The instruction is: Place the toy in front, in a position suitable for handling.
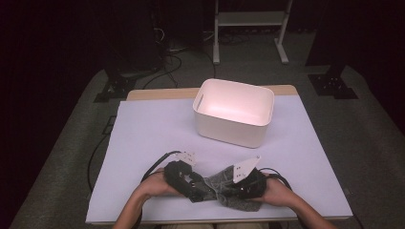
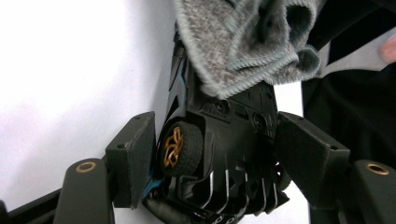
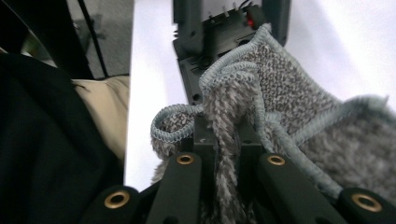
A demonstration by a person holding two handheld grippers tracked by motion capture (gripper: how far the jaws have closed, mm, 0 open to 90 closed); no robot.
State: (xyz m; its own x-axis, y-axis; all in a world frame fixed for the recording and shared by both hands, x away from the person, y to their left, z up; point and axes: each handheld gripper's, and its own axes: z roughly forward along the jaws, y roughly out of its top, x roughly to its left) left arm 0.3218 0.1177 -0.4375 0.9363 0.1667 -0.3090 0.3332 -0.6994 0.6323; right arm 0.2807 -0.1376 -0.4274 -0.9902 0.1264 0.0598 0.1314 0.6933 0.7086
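The black toy car with gold-spoked wheels (image 2: 219,154) lies underside up between the two black jaws of the left gripper (image 1: 188,183), its long axis running away from that gripper toward the top of the left gripper view. The pads (image 2: 135,158) stand on either side of its body; whether they press on it or merely flank it I cannot tell, so the grip on the car is uncertain. Over the car's far end hangs the grey knitted cloth with a pale blue stitched edge (image 2: 243,46). The right gripper (image 1: 246,183) is clenched on a bunched fold of that cloth (image 3: 229,140), the jaws pinched tight with fabric squeezed between them. In the high view both grippers meet low and centre in the frame, left one to the left, right one to the right, the cloth (image 1: 224,188) bridging them. So the car lies straight ahead of the left jaws, and the cloth comes at it from the right hand's side; wiping along the car looks to depend on the right hand drawing cloth down that long axis.

Beneath is a pale lilac sheet covering the table (image 1: 153,138). An open white plastic bin (image 1: 234,112) stands well apart, toward upper centre. Beyond lie grey carpet and a white metal stand (image 1: 250,28).
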